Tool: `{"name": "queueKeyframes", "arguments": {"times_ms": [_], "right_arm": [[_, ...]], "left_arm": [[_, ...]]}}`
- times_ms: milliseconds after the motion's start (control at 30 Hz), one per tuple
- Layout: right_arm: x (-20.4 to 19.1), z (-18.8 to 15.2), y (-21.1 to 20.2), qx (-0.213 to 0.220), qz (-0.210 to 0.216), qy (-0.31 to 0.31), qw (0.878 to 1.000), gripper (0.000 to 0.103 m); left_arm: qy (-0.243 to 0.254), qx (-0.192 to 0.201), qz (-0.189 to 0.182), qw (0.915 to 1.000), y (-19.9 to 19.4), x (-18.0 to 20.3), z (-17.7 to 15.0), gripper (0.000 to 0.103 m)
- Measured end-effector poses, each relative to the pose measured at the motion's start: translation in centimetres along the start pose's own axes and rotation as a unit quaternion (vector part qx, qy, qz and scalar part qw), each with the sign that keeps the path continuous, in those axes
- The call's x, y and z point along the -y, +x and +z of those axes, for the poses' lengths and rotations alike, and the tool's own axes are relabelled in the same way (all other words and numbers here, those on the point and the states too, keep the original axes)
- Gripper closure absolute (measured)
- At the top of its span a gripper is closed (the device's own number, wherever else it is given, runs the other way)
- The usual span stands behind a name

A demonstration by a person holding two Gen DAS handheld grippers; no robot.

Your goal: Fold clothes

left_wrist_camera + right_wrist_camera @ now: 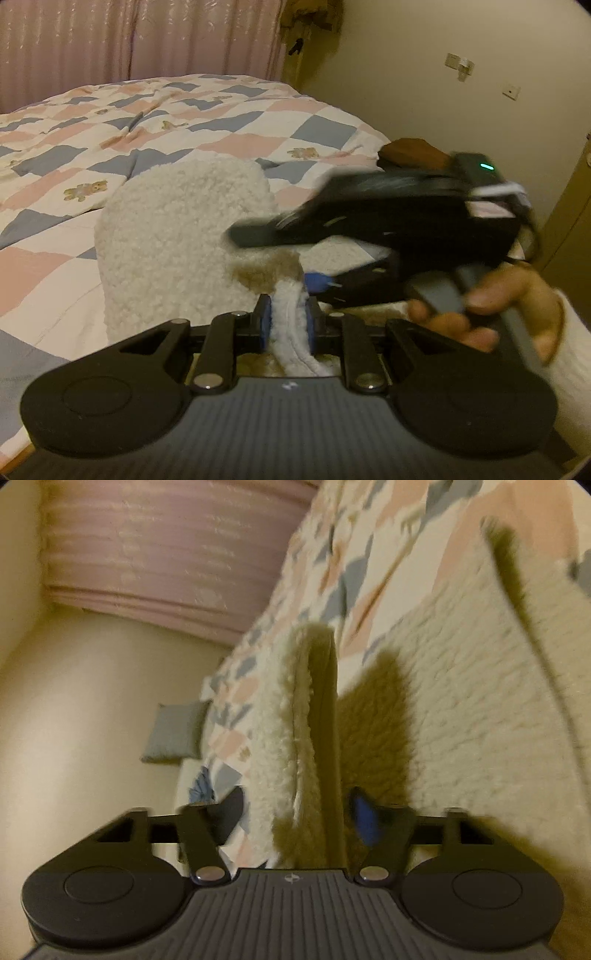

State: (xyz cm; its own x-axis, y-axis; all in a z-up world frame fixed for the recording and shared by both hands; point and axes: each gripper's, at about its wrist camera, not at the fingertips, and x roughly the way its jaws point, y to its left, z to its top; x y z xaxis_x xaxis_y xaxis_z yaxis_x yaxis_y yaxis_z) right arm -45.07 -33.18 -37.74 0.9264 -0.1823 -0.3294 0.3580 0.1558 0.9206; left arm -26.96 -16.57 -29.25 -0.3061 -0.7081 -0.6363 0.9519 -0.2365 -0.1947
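Bed: one checked quilt (221, 122), pink curtain (140, 40) behind
Fleece garment (177, 243): one
Left gripper (288, 325): clenched on fleece edge
Right gripper (299, 812): parted around fleece edge, pads apart from it

From my left camera I saw a bed under a checked quilt (155, 122) in pink, white and grey-blue squares with small teddy bears. A pink pleated curtain (140, 40) hung at 12 o'clock behind it. At 2 o'clock the cream wall (406, 74) carried a switch plate (511, 90). My right camera, rolled over, showed a grey cushion (175, 734) at 9 o'clock beside the bed.
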Motion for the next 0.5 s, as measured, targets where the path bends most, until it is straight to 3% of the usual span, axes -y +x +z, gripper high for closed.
{"name": "queueKeyframes", "arguments": {"times_ms": [33,67,200,333,433,500], "right_arm": [[-0.2,0.1,0.3,0.000,-0.007,-0.007,1.000,0.086],[-0.5,0.2,0.4,0.002,-0.015,-0.016,1.000,0.090],[-2.8,0.3,-2.5,0.057,-0.045,-0.096,0.993,0.091],[-4.0,0.9,-7.6,0.105,-0.086,-0.133,0.982,0.092],[-2.6,1.2,-10.0,0.117,-0.136,-0.129,0.975,0.091],[-0.5,1.4,-10.1,0.106,-0.145,-0.099,0.979,0.091]], "left_arm": [[0.004,0.000,-0.010,0.9999,-0.5,0.1,-0.1,0.080],[0.002,0.002,-0.027,0.9996,-1.2,0.1,-0.2,0.078],[-0.043,0.036,-0.101,0.9933,-5.1,-1.2,-0.4,0.074],[-0.073,0.076,-0.083,0.9910,-7.4,-3.4,0.3,0.074],[-0.077,0.060,-0.067,0.9929,-5.9,-4.2,0.6,0.074],[-0.072,0.034,-0.064,0.9948,-3.9,-4.1,0.5,0.074]]}}
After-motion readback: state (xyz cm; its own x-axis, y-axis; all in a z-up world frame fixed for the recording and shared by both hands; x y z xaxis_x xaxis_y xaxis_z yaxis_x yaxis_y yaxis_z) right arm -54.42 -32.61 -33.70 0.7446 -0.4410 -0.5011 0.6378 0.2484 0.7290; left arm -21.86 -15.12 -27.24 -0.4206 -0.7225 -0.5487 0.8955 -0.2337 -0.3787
